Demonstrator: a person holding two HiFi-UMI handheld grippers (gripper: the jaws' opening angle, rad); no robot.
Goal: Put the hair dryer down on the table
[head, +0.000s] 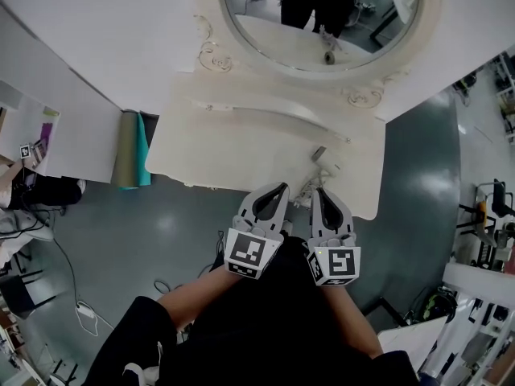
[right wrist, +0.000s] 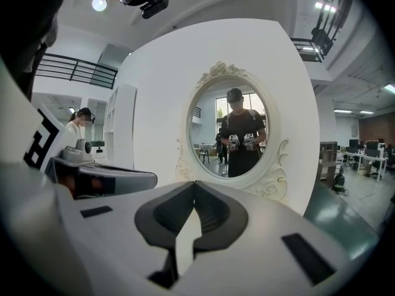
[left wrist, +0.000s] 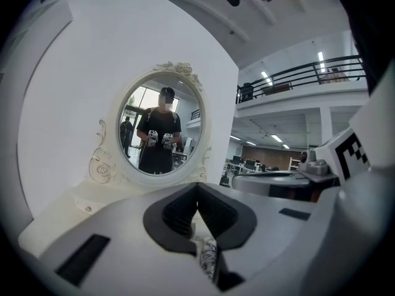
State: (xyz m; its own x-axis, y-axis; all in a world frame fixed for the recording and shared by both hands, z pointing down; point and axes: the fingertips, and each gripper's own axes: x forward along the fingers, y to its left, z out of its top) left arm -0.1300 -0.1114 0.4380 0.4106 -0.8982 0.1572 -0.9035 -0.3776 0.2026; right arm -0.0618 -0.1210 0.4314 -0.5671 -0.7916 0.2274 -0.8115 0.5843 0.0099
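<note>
My left gripper (head: 281, 186) and right gripper (head: 320, 190) are held side by side close to my body, over the front edge of the white vanity table (head: 241, 143). In the left gripper view the left gripper (left wrist: 197, 185) has its jaw tips touching, shut on nothing. The right gripper (right wrist: 195, 182) also has its tips together and is empty. A small whitish thing with a cord (head: 306, 191) lies on the table between the two grippers, and a grey piece (head: 319, 153) lies just beyond it. I cannot tell whether either is the hair dryer. A patterned bit (left wrist: 208, 259) shows low in the gap behind the left jaws.
An oval mirror in an ornate white frame (head: 211, 53) stands at the back of the table and reflects a person holding both grippers. Rolled olive and teal mats (head: 133, 161) lean at the table's left end. Cables (head: 84, 312) lie on the grey floor.
</note>
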